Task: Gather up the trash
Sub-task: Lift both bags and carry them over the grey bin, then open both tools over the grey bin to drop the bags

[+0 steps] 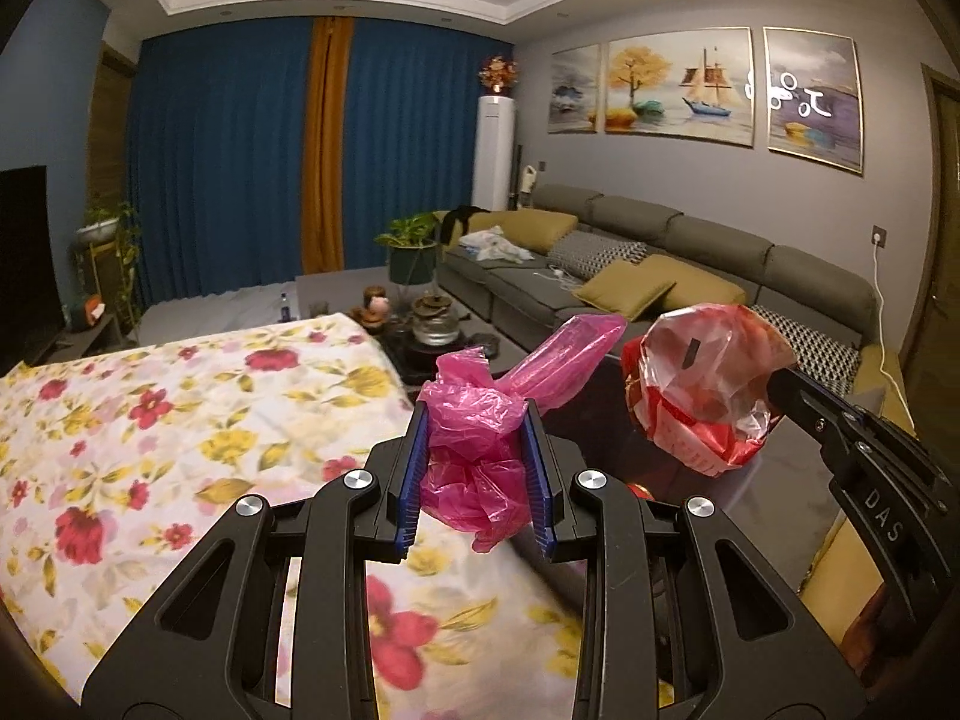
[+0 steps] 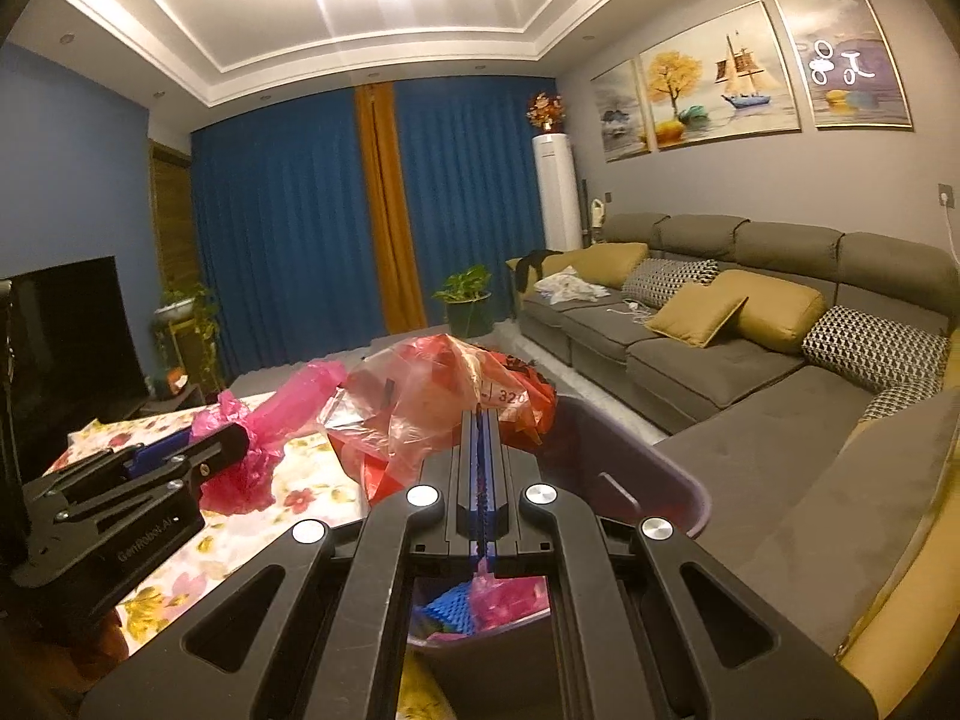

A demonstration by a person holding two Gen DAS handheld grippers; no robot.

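The left gripper is closed narrowly on a crumpled bright pink thin plastic bag. Its two blue ribbed pads press the bag from both sides, and a long loose end of the bag stands out towards 1 o'clock in the left wrist view. Under this gripper lies the bench covered with a white cloth printed with red and yellow flowers, which fills the side from 7 to 10 o'clock.

The right gripper is fully closed, with its two pads together on a thin edge of a crumpled red and clear plastic bag with printed figures. The bag swells out in front of the fingertips, towards 12 o'clock in the right wrist view. In the left wrist view the same bag appears at 3 o'clock, hanging from the tip of the right gripper, close beside the pink bag but apart from it.

Below the right gripper, at 6 o'clock in its view, stands a purple plastic bin. Inside it I can see some pink and blue waste; what it is exactly I cannot tell. The red and clear bag is over the far rim of this bin.

Behind, from 1 to 4 o'clock, a long grey sofa with mustard and chequered cushions runs along the wall, and dark blue curtains close the far side at 11 o'clock.
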